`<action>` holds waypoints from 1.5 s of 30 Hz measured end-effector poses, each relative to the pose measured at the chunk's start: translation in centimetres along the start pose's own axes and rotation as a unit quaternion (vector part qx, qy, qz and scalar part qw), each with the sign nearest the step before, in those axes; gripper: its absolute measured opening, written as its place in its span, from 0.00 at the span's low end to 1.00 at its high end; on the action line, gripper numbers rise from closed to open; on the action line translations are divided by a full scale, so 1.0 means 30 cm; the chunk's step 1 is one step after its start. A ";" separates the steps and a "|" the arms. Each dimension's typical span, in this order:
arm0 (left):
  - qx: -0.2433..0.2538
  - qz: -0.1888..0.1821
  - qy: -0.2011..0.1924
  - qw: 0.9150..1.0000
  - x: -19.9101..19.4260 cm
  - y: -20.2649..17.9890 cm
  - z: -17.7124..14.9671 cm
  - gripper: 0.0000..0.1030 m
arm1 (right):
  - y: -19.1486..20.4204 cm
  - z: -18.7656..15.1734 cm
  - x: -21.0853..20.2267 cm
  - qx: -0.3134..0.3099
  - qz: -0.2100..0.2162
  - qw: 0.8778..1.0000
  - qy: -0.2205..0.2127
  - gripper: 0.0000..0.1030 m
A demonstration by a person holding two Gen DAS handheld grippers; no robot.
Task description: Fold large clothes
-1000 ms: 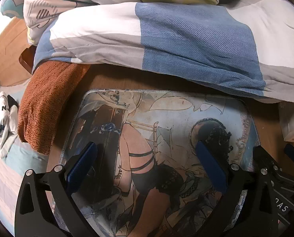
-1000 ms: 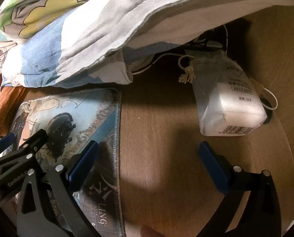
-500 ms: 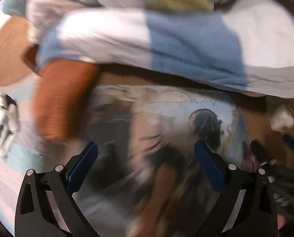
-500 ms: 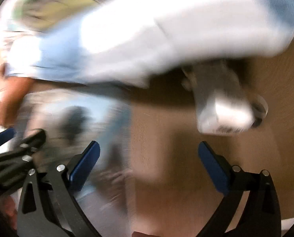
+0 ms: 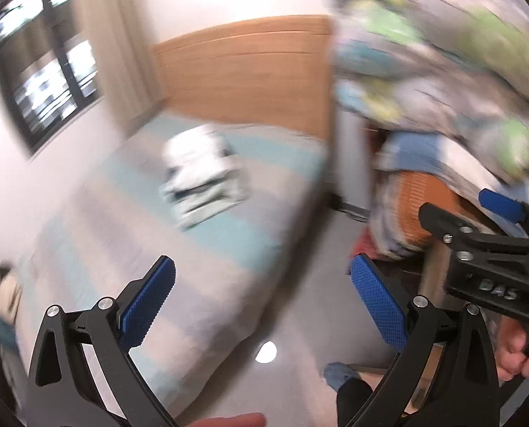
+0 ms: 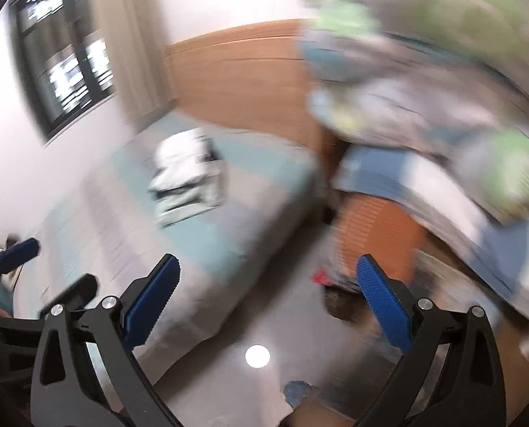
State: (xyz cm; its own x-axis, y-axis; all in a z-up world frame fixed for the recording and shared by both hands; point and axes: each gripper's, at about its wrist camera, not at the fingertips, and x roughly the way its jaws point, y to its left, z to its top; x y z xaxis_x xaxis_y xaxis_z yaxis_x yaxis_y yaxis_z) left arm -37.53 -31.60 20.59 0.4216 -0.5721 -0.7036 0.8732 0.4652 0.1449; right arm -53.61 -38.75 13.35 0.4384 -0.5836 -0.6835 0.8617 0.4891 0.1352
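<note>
Risk: blurred views may spoil aim at clothes (image 5: 202,174) on bed (image 5: 228,249) | left gripper (image 5: 262,297) fingers apart, empty | right gripper (image 6: 269,299) fingers apart, empty

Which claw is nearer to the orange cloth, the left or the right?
Right. The right claw is close beside the orange cloth; the left claw is farther left, toward the bed.

Open floor (image 5: 300,320) ahead between bed (image 5: 200,249) and piled bedding (image 5: 442,89).
Folded clothes (image 5: 200,174) atop bed; right gripper (image 5: 470,220) crowding right.
</note>
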 end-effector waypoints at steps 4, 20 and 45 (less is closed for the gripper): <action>-0.081 0.049 0.018 0.995 0.008 0.261 -0.024 0.94 | 0.315 0.081 0.106 -0.068 0.046 0.997 0.011 0.93; -0.240 0.074 0.042 0.967 0.060 0.599 -0.168 0.94 | 0.743 0.073 0.221 -0.192 0.072 0.978 0.023 0.93; -0.225 0.050 0.024 0.973 0.042 0.550 -0.117 0.94 | 0.688 0.119 0.194 -0.185 0.063 0.981 0.011 0.93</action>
State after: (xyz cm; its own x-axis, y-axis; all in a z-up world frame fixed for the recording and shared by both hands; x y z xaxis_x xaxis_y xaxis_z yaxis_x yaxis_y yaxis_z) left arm -23.45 -22.27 19.67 0.4780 -0.4812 -0.7348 0.6285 0.7718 -0.0966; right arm -32.35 -34.37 14.73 0.5264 -0.4909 -0.6942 0.6474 0.7607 -0.0471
